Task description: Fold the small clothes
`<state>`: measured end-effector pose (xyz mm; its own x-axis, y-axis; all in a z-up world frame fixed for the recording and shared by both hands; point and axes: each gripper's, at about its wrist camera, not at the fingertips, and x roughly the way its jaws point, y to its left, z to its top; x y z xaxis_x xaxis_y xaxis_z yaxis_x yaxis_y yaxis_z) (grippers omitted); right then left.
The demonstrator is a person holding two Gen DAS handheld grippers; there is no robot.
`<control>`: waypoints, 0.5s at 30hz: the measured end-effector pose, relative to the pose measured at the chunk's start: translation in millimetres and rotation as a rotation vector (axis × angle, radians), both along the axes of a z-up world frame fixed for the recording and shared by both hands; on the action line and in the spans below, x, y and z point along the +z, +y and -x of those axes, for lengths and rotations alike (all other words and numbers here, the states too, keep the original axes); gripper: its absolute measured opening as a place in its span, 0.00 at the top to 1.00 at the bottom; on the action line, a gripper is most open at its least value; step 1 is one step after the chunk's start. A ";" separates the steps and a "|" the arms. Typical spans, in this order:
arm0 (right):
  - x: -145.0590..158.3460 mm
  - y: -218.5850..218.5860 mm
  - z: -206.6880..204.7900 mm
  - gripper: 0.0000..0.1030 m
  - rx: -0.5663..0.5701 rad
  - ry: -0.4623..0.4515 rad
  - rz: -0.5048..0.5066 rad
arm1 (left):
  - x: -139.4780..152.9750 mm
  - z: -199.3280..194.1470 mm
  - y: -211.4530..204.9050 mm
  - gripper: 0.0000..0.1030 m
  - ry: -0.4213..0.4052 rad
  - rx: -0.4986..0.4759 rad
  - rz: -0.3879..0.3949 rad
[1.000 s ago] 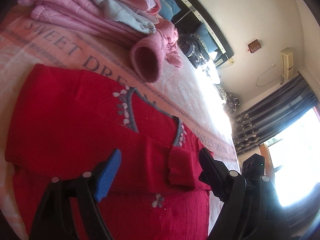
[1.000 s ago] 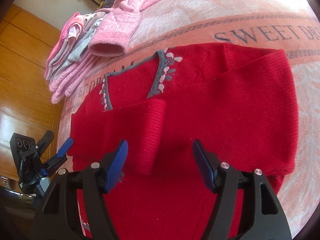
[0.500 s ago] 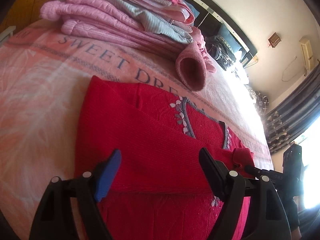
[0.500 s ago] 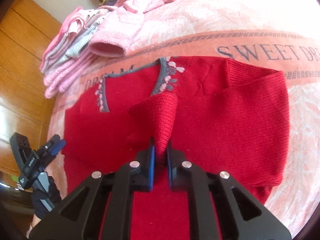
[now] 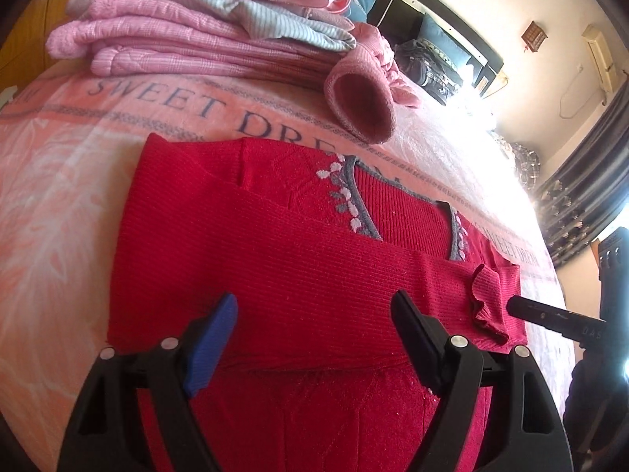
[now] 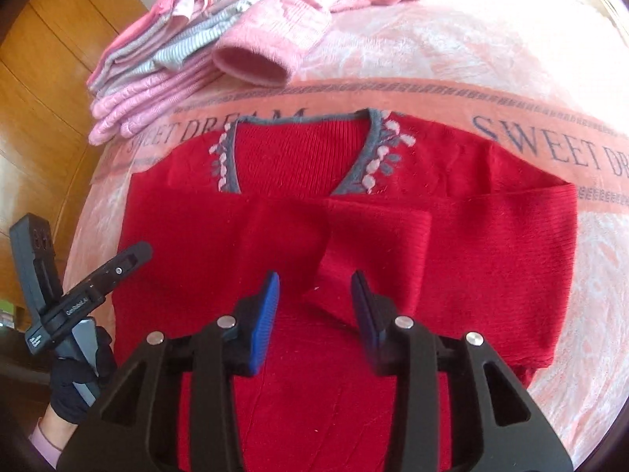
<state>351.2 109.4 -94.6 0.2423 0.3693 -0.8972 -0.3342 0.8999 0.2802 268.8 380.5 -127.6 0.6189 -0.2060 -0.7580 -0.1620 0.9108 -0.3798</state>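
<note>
A red knit sweater with a grey flowered V-neck lies flat on the pink blanket. One sleeve is folded across its chest, and the ruffled cuff ends near the sweater's right edge. My left gripper hovers open over the folded sleeve with nothing between its fingers. In the right wrist view the sweater fills the middle. My right gripper stands open, and the cuff lies loose between its fingers. The left gripper shows at the left, held by a gloved hand.
A stack of folded pink and grey clothes sits at the blanket's far side, with a loose pink sleeve spilling toward the sweater's collar. Wood panelling lies beyond the bed's left edge. Dark curtains hang at the far right.
My right gripper shut on the sleeve cuff, carried it across the sweater, and has now opened, leaving the cuff lying flat. The left gripper shifted toward the sweater's left side and stayed open.
</note>
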 end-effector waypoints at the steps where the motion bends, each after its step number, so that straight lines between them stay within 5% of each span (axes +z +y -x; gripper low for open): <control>1: -6.2 8.3 -1.0 0.63 0.003 0.007 0.039 | -1.5 -0.2 -0.5 0.22 0.006 -0.002 -0.002; 4: -21.1 19.9 -1.6 0.64 0.000 0.008 0.130 | -4.4 -0.2 0.0 0.21 0.014 -0.010 -0.001; 7: -21.5 17.7 -4.4 0.80 -0.007 -0.004 0.156 | -6.2 0.0 3.5 0.21 0.020 -0.011 0.008; 8: -19.2 13.8 -4.8 0.89 -0.013 -0.005 0.143 | -7.1 0.4 5.1 0.21 0.021 -0.008 0.012; 15: 6.8 -53.4 -13.3 0.90 -0.126 0.008 -0.016 | -9.8 2.6 11.4 0.21 0.024 0.006 0.030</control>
<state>364.5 56.0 -87.8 0.2802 0.3504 -0.8937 -0.2162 0.9301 0.2969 266.2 391.9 -137.5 0.6020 -0.2257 -0.7660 -0.1763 0.8980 -0.4031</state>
